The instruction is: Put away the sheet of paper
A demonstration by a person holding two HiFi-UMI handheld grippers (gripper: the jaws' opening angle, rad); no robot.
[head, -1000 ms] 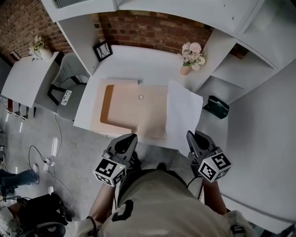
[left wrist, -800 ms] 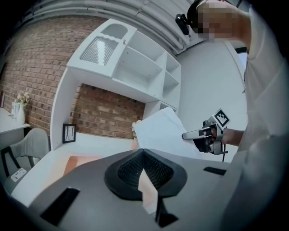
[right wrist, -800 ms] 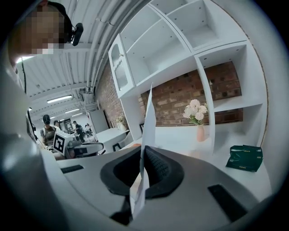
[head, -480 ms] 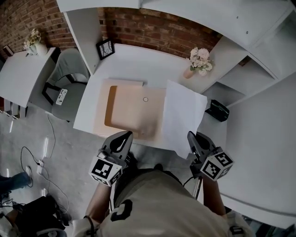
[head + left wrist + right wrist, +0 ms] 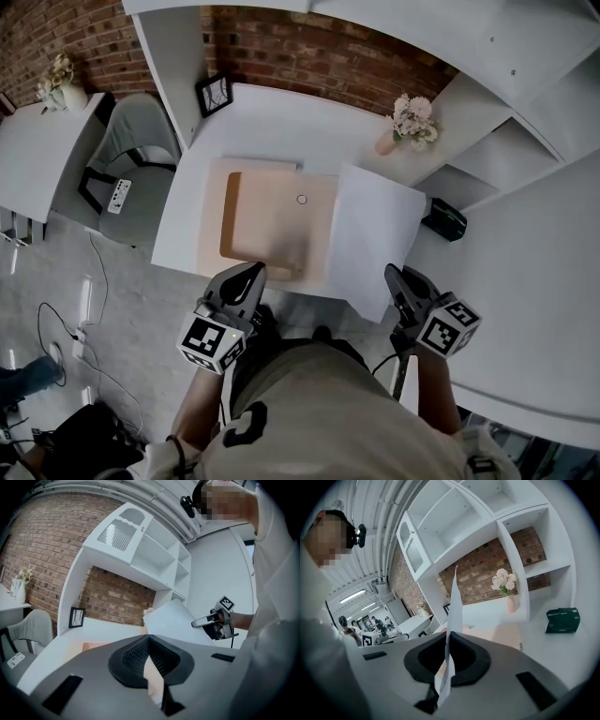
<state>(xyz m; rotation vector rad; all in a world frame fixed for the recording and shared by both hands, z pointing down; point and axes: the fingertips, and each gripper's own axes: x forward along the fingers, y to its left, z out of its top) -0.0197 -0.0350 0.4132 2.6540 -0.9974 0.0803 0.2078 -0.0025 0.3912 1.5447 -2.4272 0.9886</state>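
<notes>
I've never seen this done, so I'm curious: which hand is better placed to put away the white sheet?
Probably the right. The right gripper has its jaws shut on the sheet of paper, held beside the tan folder; the left gripper is clamped on that folder's near edge.

Person's got a beige shirt (image 5: 319,412) with a dark logo-ish mark (image 5: 248,424) near the bottom of the frame. There's also what looks like a dark band (image 5: 178,443) on the wrist at lower left and a small black camera (image 5: 358,532) strapped to the head. The left tongs (image 5: 255,271) and right tongs (image 5: 391,275) are grey curved shells with black ribbed pads (image 5: 136,656), each capped by a cube (image 5: 208,339) of black-and-white square markers, with a thin black cable (image 5: 401,375) hanging under the right one.
</notes>
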